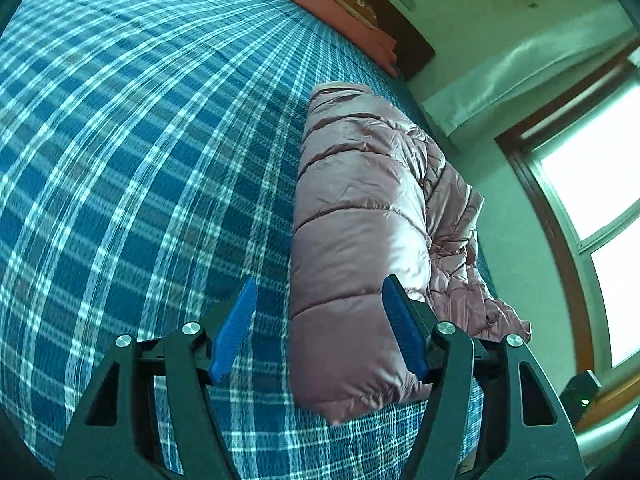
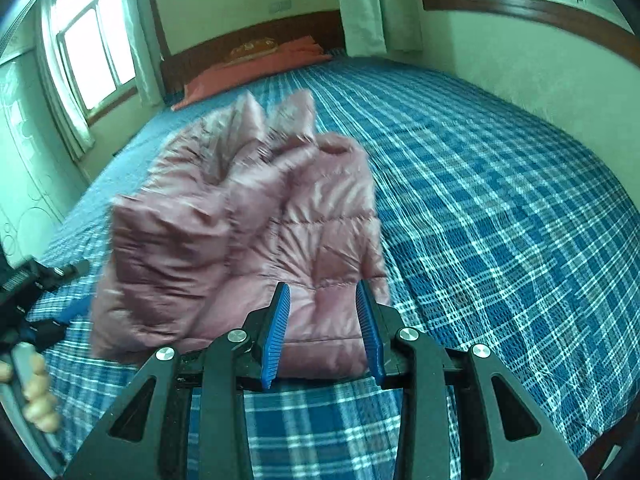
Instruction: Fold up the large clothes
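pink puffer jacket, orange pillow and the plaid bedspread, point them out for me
pink puffer jacket (image 1: 352, 216), left wrist view, on a quilted panel of the folded bulk
orange pillow (image 2: 248, 70), right wrist view, on its front face by the headboard
plaid bedspread (image 2: 500, 208), right wrist view, on bare fabric beside the jacket

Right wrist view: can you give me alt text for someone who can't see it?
A pink puffer jacket, folded into a rumpled bundle, lies on a bed with a blue plaid cover. The right gripper hangs over its near edge, jaws open and gripping nothing. At the left edge, the left gripper and a hand.
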Tool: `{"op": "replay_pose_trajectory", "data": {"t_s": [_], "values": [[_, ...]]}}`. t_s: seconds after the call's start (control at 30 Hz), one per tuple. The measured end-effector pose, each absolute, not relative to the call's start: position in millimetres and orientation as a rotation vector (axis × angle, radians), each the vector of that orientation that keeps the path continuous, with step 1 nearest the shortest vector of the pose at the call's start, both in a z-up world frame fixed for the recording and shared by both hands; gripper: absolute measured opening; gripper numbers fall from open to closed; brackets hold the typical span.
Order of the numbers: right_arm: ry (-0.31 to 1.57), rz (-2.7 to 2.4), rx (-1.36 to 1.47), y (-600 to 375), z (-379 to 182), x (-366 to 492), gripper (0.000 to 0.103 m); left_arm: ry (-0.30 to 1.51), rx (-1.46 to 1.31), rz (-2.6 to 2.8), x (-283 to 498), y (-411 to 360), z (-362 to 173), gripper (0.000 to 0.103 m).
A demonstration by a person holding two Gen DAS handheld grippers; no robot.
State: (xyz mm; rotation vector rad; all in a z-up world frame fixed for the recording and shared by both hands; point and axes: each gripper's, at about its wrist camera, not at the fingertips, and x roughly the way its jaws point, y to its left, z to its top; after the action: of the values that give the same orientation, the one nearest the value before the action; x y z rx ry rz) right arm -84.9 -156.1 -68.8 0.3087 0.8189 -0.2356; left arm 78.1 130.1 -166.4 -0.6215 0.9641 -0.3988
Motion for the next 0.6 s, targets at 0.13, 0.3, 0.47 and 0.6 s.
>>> {"op": "replay_pose_trajectory", "data": {"t_s": [0.13,0.3,0.47,0.6], "values": [[0.76,-0.191,0.306,-136,-44,-90,0.067,0.969,-0.636,-0.395,72,130,-173,0.067],[0.751,-0.145,0.302,-115,-33,-74,0.067,0.972,-0.647,-0.382,71,129,-178,0.067],[0.773,-0.123,0.376,-113,-38,-44,0.069,0.971,-0.626,-0.368,70,129,-178,0.067],[0.796,-0.118,0.436,-119,-44,-31,0.069,0.97,-0.62,-0.369,72,129,-179,0.068]]}}
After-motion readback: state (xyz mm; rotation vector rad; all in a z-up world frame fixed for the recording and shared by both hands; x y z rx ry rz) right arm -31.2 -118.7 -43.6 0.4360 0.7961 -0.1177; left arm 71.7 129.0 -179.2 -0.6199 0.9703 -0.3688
